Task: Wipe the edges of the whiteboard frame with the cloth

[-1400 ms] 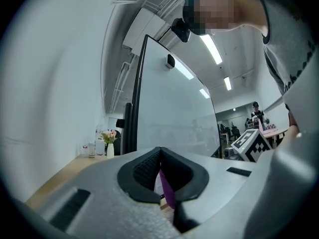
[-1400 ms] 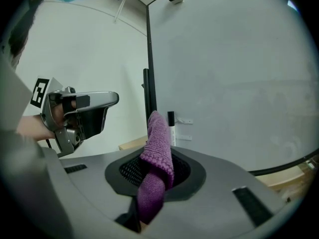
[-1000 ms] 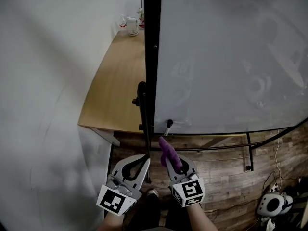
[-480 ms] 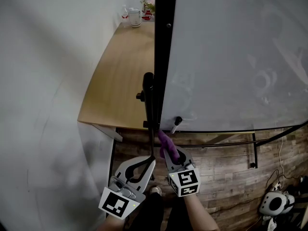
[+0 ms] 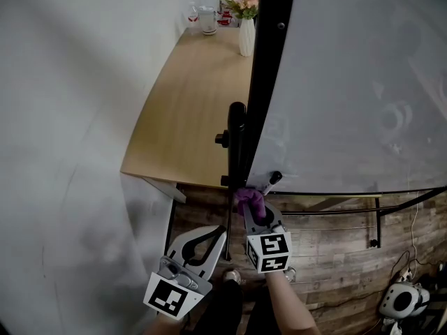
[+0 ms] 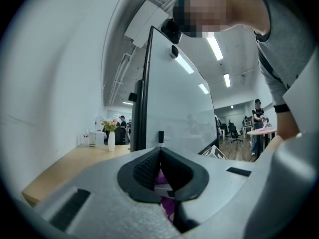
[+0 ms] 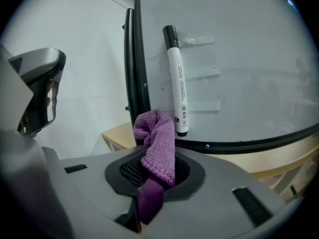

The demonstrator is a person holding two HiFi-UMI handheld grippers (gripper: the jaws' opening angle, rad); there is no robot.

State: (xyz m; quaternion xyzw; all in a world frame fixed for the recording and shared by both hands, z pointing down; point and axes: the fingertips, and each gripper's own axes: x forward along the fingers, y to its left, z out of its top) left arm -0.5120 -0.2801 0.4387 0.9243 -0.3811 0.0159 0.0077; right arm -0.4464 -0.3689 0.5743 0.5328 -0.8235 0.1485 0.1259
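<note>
Two grippers sit low at the near edge of the head view, side by side above the plank floor point(image 5: 335, 257). The right gripper point(image 5: 255, 213) is clamped on a purple cloth point(image 5: 249, 199); in its own view the cloth point(image 7: 157, 143) stands up out of the closed jaws of the right gripper point(image 7: 154, 171) in a bunched fold, with a tail hanging down between them. The cloth's top is at the lower left corner of the whiteboard's black frame point(image 5: 269, 82); whether it touches the frame or stops just short I cannot tell. A marker pen point(image 7: 177, 78) lies on the board face just right of the frame's left upright point(image 7: 142, 83), cap end far, its near end close to the bottom rail point(image 7: 249, 143); in the head view the pen point(image 5: 271, 181) is just right of the cloth.

The left gripper point(image 5: 218, 234) is left of the right one and apart from it; its jaws are clenched tip to tip on nothing, as the left gripper point(image 6: 159, 156) shows in its own view; a sliver of purple shows through the slit below the tips. A black post point(image 5: 236, 145) stands just left of the frame.

Left of the board a wooden table point(image 5: 195, 110) runs along the pale wall point(image 5: 70, 117); at its far end stand a white vase point(image 5: 246, 37) of flowers and a glass point(image 5: 207, 19).
</note>
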